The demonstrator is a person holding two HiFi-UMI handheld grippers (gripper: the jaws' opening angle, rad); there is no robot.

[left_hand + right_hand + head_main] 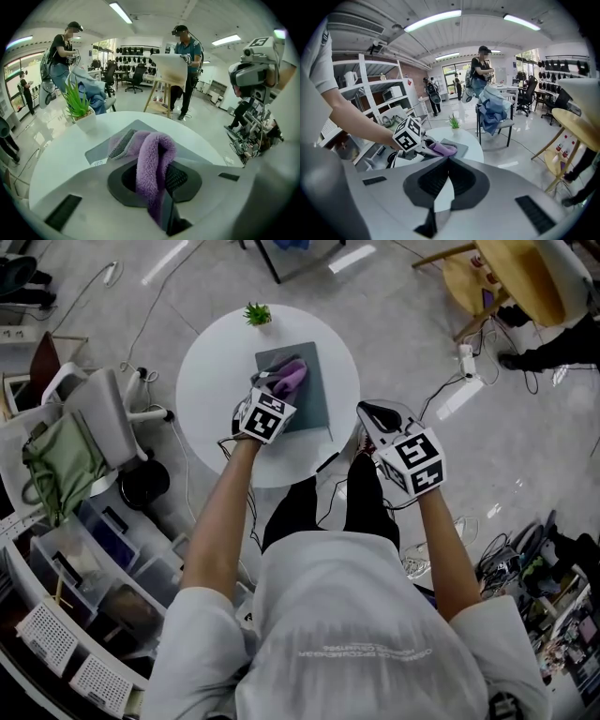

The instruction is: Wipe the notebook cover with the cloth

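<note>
A grey-blue notebook point(317, 397) lies flat on the round white table point(214, 371). My left gripper point(273, 386) rests over the notebook's near-left part, shut on a purple fluffy cloth point(291, 376) that bunches on the cover. In the left gripper view the cloth point(157, 146) loops between the ribbed pads point(123, 143), with the notebook point(100, 153) beneath it. My right gripper point(376, 414) hangs off the table's right edge, jaws together and nothing between them. From the right gripper view point(449, 161) the cloth point(443, 149) and notebook point(461, 148) show beyond it.
A small potted plant point(257, 313) stands at the table's far edge. A chair with a green bag point(56, 457) and storage bins crowd the left. Cables run over the floor; a wooden table point(525, 273) sits far right. People point(186, 61) stand beyond the table.
</note>
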